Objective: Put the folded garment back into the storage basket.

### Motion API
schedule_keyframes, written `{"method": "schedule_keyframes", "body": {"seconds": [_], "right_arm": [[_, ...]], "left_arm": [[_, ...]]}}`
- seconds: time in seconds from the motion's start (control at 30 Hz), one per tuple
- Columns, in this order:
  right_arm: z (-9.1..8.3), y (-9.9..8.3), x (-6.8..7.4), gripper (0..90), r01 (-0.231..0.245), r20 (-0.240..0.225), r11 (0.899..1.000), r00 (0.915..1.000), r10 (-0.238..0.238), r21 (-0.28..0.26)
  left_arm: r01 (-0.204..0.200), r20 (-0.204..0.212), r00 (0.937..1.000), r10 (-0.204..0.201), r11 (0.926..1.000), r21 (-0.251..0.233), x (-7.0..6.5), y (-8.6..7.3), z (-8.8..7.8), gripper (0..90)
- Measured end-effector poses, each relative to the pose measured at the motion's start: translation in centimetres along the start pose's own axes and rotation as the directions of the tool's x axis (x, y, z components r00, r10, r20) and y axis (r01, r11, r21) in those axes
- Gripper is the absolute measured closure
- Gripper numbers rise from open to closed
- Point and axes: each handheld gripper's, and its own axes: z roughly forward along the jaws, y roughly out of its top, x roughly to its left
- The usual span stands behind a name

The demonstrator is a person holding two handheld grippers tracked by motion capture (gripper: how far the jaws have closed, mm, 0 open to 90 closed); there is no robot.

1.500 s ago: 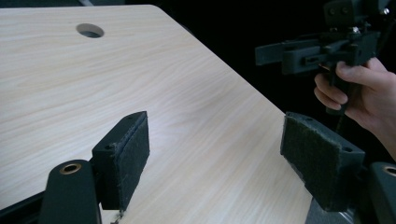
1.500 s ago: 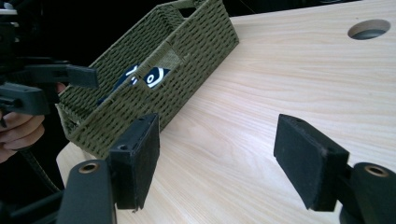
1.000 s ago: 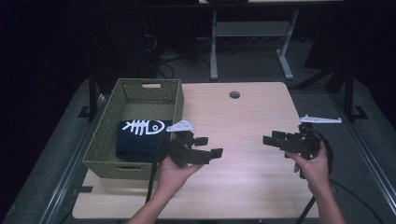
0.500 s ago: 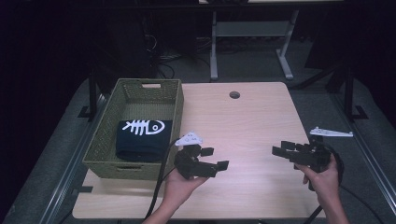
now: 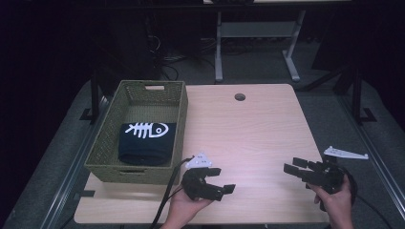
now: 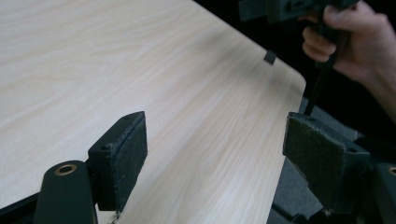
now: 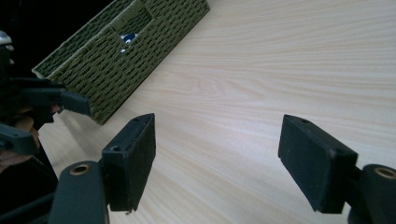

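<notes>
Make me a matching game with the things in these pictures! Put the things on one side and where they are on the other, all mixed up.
Things:
1. dark folded cloth with a white fish skeleton
2. left gripper
3. right gripper
4. round hole

Places:
A. over the near right corner of the table
B. in the tabletop, near the far edge
C. inside the green woven basket
D. over the near edge of the table, just in front of the basket's right corner

Right pairs: 1-C, 2-D, 3-A, 4-B
</notes>
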Motion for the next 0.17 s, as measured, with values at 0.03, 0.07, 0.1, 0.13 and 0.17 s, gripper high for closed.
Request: {"method": "schedule_keyframes", "body": {"seconds": [0.03,0.07,0.1,0.13,0.17], "right_arm": [[-0.2,-0.4,0.1,27.2,0.004,0.000,1.000,1.0000,-0.004,-0.012],[-0.4,-0.7,0.3,27.2,0.002,0.002,1.000,1.0000,-0.002,-0.030],[-0.6,-1.1,0.3,26.9,-0.002,-0.006,0.999,1.0000,0.002,-0.052],[-0.7,-1.5,0.3,26.8,-0.013,-0.021,0.997,0.9997,0.011,-0.076],[-0.8,-2.1,0.3,27.0,-0.026,-0.041,0.994,0.9989,0.022,-0.108]], "left_arm": [[-0.010,0.009,0.9999,0.010,0.9999,0.006,0.0,-0.4,0.0,21.9],[-0.019,0.014,0.9997,0.018,0.9998,0.010,-0.2,-0.8,0.0,21.9],[-0.024,0.018,0.9996,0.024,0.9996,0.014,-0.3,-1.2,0.0,21.9],[-0.030,0.021,0.9994,0.029,0.9994,0.016,-0.5,-1.6,-0.1,21.9],[-0.034,0.023,0.9992,0.034,0.9992,0.019,-0.6,-1.8,-0.2,21.9]]}}
